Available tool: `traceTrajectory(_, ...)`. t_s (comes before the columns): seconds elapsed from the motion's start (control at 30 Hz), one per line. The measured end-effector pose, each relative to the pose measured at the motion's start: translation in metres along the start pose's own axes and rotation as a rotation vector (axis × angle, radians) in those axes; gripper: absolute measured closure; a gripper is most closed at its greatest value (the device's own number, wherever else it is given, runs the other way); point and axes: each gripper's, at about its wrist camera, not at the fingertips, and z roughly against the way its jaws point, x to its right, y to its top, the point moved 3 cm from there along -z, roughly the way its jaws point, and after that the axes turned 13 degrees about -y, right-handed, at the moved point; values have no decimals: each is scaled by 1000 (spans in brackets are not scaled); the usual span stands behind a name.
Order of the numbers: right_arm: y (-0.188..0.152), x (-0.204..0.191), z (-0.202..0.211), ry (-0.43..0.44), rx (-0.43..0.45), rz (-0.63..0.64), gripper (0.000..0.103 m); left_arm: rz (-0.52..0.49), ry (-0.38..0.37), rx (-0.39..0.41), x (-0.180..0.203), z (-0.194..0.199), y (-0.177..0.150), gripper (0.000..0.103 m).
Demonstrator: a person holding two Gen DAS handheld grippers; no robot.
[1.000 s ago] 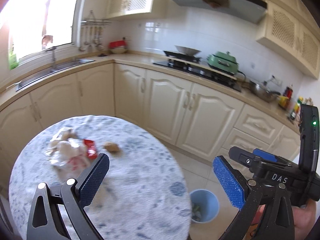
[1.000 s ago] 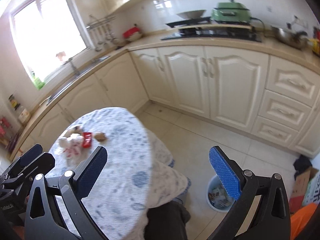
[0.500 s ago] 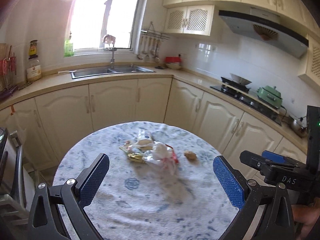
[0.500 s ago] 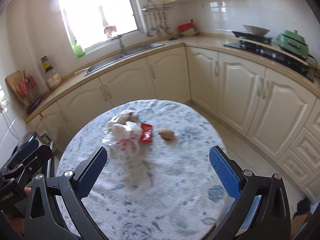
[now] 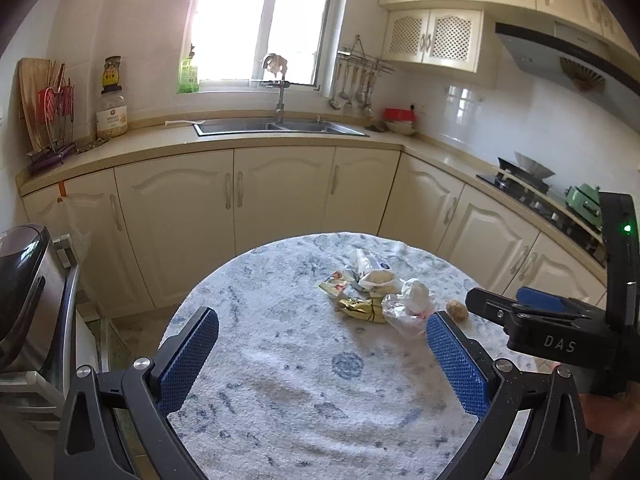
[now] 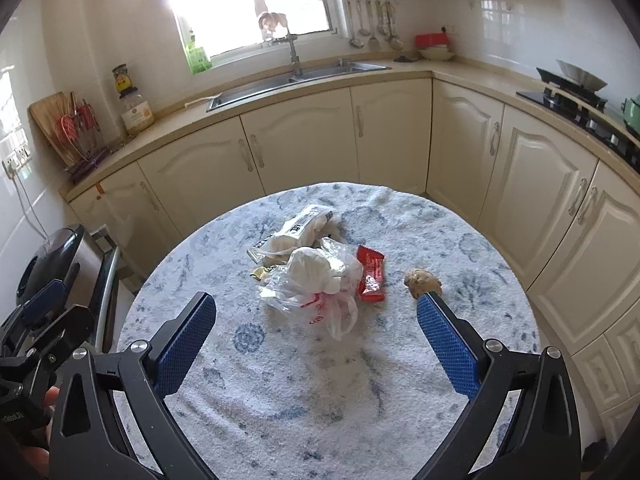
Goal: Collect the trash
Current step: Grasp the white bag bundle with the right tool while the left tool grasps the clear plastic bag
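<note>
Both tongs open, nothing between pads. Right gripper (image 6: 316, 332) jaws just closed slightly, still wide, above the round table (image 6: 400, 420); left gripper (image 5: 322, 350) likewise. Trash pile mid-table: crumpled plastic bag (image 6: 316, 276), red wrapper (image 6: 371, 274) touching its right side, brown lump (image 6: 422, 282) apart further right, white packet (image 6: 300, 226) behind.

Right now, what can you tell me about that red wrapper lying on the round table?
The red wrapper is a flat, glossy packet, seemingly foil or plastic, with pale print that is too blurred to read and crimped ends. It lies flat on the blue-and-white tablecloth, its long side running away from the camera. Its left edge sits against the crumpled clear plastic bag; the brown lump lies apart on its right. Nothing grips it.
</note>
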Motion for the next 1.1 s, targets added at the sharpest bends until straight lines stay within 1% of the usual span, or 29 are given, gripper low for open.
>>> traceTrajectory(0.03, 1, -3, -7, 1, -9, 8, 9, 6, 2, -8, -1, -5, 0, 1)
traceTrajectory(0.1, 1, -9, -21, 9, -30, 22, 12, 11, 0, -21, -12, -17, 5, 1)
traceTrajectory(0.17, 3, -12, -33, 12, -46, 27, 19, 18, 2, -37, -19, -29, 7, 1)
traceTrajectory(0.23, 5, -16, -46, 16, -61, 30, 22, 22, 7, -46, -26, -37, 9, 1)
traceTrajectory(0.33, 9, -24, -65, 21, -81, 45, 32, 32, 7, -57, -34, -51, 12, 1)
traceTrajectory(0.4, 11, -30, -78, 20, -94, 58, 36, 41, 6, -66, -39, -62, 16, 1)
traceTrajectory(0.43, 10, -33, -84, 18, -101, 66, 41, 46, 5, -70, -42, -66, 17, 1)
traceTrajectory(0.47, 10, -36, -91, 13, -113, 77, 51, 49, 5, -78, -44, -74, 18, 1)
traceTrajectory(0.53, 8, -37, -102, 7, -132, 81, 67, 51, 6, -88, -46, -82, 19, 1)
traceTrajectory(0.73, -2, -21, -96, 37, -131, 53, 69, 39, -8, -111, -47, -110, 28, 1)
traceTrajectory(0.83, -8, -4, -82, 76, -131, -2, 69, 29, -27, -121, -41, -123, 32, 1)
traceTrajectory(0.93, -14, 12, -67, 79, -123, -24, 69, 16, -48, -128, -31, -135, 32, 1)
traceTrajectory(1.1, -24, 43, -55, 29, -117, -56, 69, -14, -105, -165, -6, -166, 31, 1)
